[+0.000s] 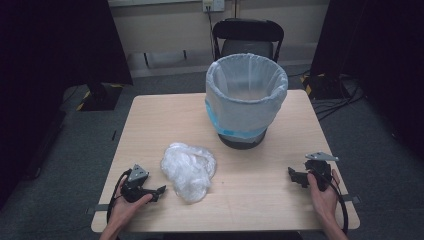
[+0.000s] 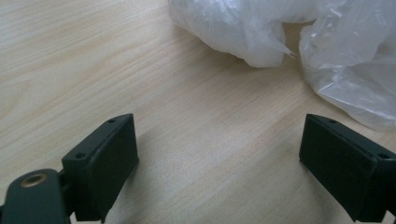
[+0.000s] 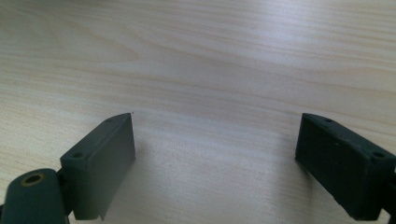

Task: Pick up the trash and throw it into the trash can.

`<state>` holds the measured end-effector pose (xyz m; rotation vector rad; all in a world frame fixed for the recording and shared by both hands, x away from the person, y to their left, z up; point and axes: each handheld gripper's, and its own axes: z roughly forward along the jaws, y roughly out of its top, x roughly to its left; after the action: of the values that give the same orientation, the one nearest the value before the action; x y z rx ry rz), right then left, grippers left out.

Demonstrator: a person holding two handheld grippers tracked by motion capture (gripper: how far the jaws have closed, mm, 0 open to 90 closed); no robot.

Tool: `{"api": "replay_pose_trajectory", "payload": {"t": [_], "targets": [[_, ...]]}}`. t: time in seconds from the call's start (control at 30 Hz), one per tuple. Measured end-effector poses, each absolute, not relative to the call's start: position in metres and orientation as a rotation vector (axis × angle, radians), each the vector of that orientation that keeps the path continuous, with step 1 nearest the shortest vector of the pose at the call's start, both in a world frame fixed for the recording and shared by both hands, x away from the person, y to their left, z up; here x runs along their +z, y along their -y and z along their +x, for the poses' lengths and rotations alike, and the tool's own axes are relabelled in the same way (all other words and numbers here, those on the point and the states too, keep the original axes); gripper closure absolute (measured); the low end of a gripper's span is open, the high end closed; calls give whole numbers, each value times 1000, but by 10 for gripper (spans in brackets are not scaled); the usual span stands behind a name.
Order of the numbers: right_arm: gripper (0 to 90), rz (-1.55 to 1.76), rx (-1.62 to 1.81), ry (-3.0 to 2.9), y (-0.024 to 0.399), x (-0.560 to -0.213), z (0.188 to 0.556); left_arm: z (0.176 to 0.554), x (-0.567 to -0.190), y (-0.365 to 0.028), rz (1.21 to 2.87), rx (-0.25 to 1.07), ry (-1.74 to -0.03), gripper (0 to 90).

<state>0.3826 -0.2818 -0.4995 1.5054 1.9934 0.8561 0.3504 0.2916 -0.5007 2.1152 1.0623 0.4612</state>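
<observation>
A crumpled clear plastic bag [image 1: 188, 169] lies on the wooden table [image 1: 255, 185], left of centre. Behind it stands a dark bin [image 1: 247, 100] lined with a pale bag that has a blue band. My left gripper [image 1: 159, 191] rests near the front left, just left of the crumpled bag, its jaws wide apart and pointing toward it. In the left gripper view the bag [image 2: 289, 37] lies just beyond the open gripper [image 2: 219, 140], apart from the pads. My right gripper [image 1: 291, 174] sits at the front right, open over bare wood [image 3: 215, 135].
A black chair [image 1: 248, 37] stands behind the table's far edge. Dark curtains hang at both sides, with cables on the floor at the right. Bare wood stretches between the bag and the right gripper.
</observation>
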Motion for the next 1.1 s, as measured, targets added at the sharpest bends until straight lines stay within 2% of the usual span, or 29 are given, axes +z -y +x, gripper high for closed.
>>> {"api": "replay_pose_trajectory", "payload": {"t": [0.13,0.33,0.5,0.7,0.8,1.0,1.07,1.1], "targets": [[110,1507,855,-1992,282,-499,383,350,-500,-293,2104,463,-1069,156],[110,1507,855,-1992,282,-499,383,349,-495,-299,2061,413,-1086,164],[110,1507,855,-1992,282,-499,383,352,-471,-296,1968,408,-1047,162],[109,1508,855,-1992,282,-499,383,362,-445,-290,1927,426,-987,158],[109,1506,855,-1992,282,-499,383,375,-430,-280,1919,394,-933,157],[110,1506,855,-1992,282,-499,383,398,-443,-263,1976,355,-986,157],[110,1506,855,-1992,282,-500,383,407,-454,-253,2001,273,-970,156],[110,1506,855,-1992,282,-500,383,407,-454,-253,2001,273,-970,153]]}}
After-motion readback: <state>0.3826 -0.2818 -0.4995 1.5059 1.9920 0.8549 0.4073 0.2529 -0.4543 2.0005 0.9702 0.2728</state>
